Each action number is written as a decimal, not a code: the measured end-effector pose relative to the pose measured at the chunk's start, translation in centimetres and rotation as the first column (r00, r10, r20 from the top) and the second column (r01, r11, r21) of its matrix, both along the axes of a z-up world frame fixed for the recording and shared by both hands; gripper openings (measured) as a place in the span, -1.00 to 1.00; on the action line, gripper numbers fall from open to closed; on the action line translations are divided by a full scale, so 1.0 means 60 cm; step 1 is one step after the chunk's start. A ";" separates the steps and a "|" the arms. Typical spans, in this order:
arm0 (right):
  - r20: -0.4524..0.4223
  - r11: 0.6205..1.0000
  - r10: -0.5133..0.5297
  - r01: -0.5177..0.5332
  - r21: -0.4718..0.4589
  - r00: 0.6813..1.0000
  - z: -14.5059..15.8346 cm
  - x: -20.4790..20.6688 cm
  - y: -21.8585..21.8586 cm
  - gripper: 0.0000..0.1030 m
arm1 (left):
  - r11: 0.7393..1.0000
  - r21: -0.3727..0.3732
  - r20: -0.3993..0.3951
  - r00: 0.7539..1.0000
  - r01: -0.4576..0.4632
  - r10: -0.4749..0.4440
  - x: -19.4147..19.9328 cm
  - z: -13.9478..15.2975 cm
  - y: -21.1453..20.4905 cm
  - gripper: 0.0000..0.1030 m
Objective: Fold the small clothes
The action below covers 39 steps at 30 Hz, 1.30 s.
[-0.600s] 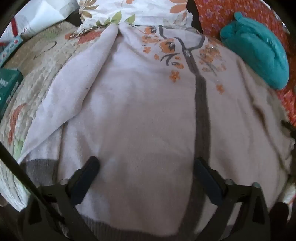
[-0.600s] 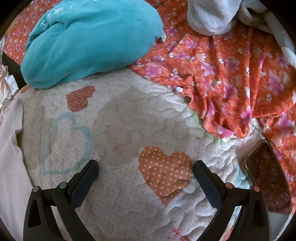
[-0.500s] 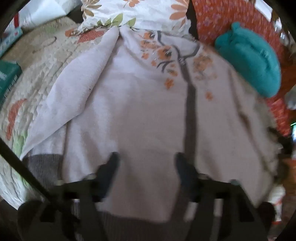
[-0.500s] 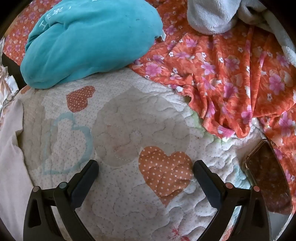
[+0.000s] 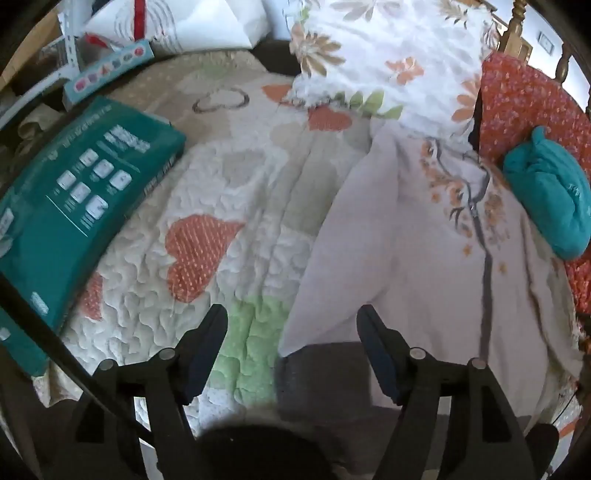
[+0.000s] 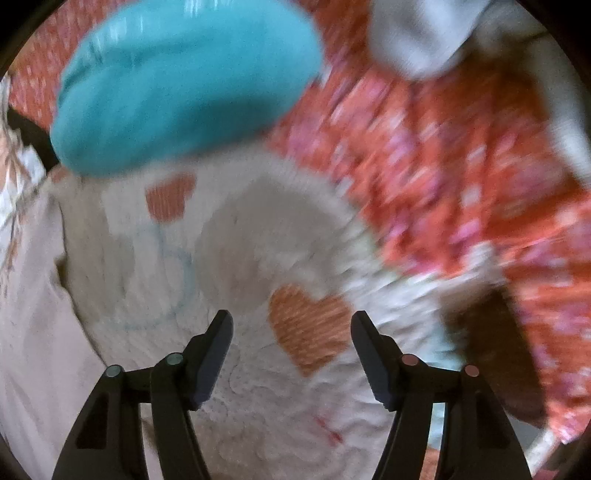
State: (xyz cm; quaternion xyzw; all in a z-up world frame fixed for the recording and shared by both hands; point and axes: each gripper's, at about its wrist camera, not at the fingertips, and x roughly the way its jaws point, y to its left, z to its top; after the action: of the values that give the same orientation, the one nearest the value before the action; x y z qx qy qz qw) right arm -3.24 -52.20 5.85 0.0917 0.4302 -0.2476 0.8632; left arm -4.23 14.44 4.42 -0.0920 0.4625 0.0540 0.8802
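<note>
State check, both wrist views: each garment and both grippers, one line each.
Pink cardigan: spread flat on the quilt, unfolded, zipped up, one sleeve lying down its side.
Teal garment: bundled, resting beside the cardigan.
Orange floral cloth: crumpled, unfolded.
Grey fleece item: heaped, blurred.
Left gripper: open, over the sleeve's grey cuff, holding nothing.
Right gripper: open, empty, over bare quilt.

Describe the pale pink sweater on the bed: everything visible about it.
The pale pink sweater looks soft and fleecy, with a dark grey strip running down its front, orange flower embroidery near the neck and a grey cuff and hem. It lies spread front-up on the heart-patterned quilt, one sleeve stretched toward the left claw, which is open above the cuff. Its neck reaches the floral pillow; a teal garment lies beside it.
</note>
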 end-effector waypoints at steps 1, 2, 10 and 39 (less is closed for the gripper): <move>0.042 1.000 0.003 -0.003 0.005 0.999 0.022 -0.013 0.010 0.40 | 1.000 -0.014 -0.029 0.999 0.023 -0.024 0.020 -0.001 0.008 0.39; 0.082 1.000 0.011 -0.013 0.020 0.997 0.040 -0.027 0.018 0.45 | 0.999 -0.021 -0.041 0.998 0.043 -0.044 0.026 -0.008 0.012 0.39; 0.133 0.997 0.030 -0.038 0.062 0.991 0.076 -0.087 0.016 0.85 | 0.995 0.007 -0.149 0.984 0.102 -0.100 0.063 -0.058 -0.014 0.15; 0.030 0.973 -0.032 0.024 0.231 0.999 -0.017 -0.264 -0.027 0.12 | 0.980 -0.189 0.106 0.991 -0.063 0.084 -0.036 0.145 0.004 0.47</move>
State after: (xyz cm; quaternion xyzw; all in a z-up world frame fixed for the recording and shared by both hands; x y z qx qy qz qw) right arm -19.10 -53.85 4.83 0.2017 0.4403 -0.2067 0.8502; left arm -6.39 14.69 13.13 -0.1933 0.4112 0.0380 0.8900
